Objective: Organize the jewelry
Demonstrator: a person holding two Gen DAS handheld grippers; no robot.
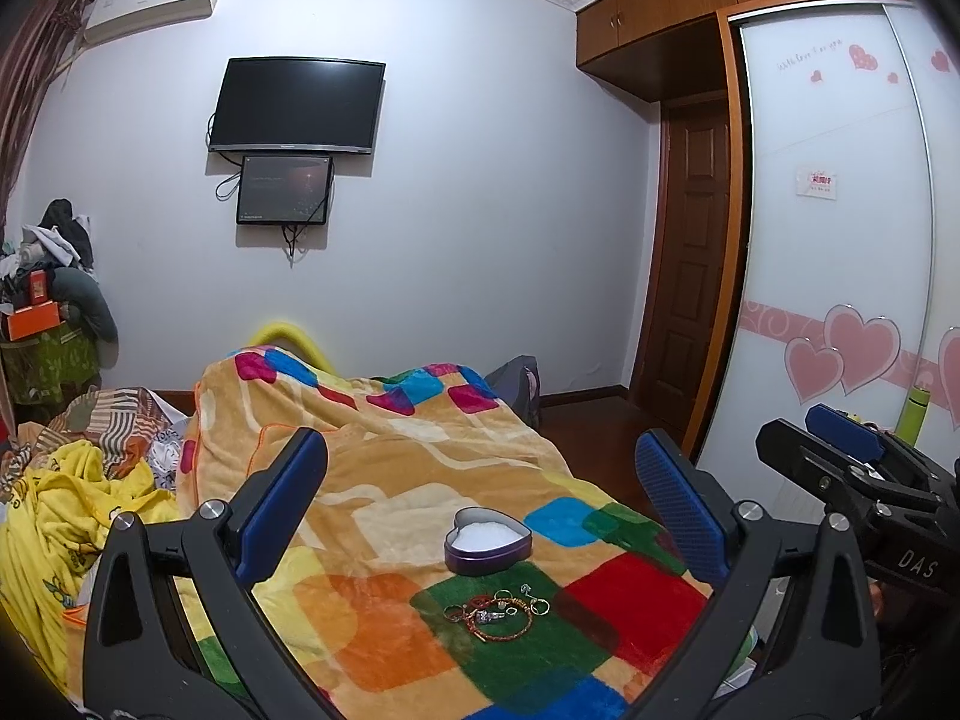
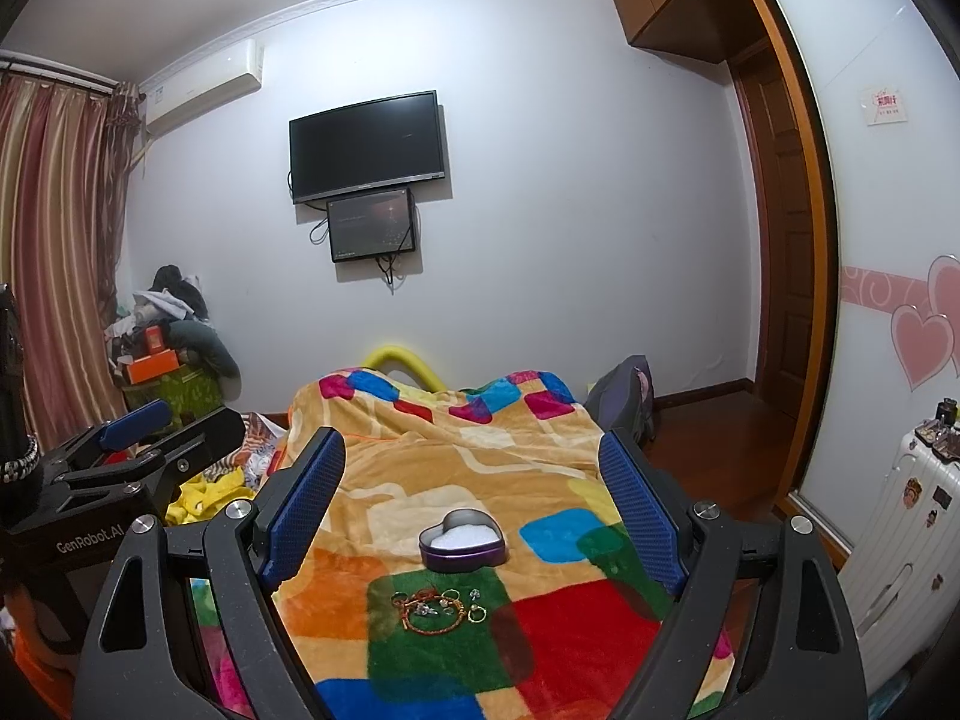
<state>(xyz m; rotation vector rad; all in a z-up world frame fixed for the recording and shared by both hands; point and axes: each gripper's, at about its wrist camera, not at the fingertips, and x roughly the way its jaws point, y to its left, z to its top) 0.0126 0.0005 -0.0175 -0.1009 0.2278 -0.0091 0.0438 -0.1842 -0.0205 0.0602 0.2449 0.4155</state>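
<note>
While both sets of jaws stand wide apart and empty, nothing is sorted yet: the jewelry lies heaped on the bed's patchwork blanket just ahead between them, the open heart-shaped tin beyond it. Next — a fine pinch on one ring. A bedroom; a wall television faces the bed.

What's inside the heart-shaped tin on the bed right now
The tin is open and shows only a white lining. No jewelry is visible inside; the near wall hides part of the floor. The jewelry lies on the blanket.
</note>
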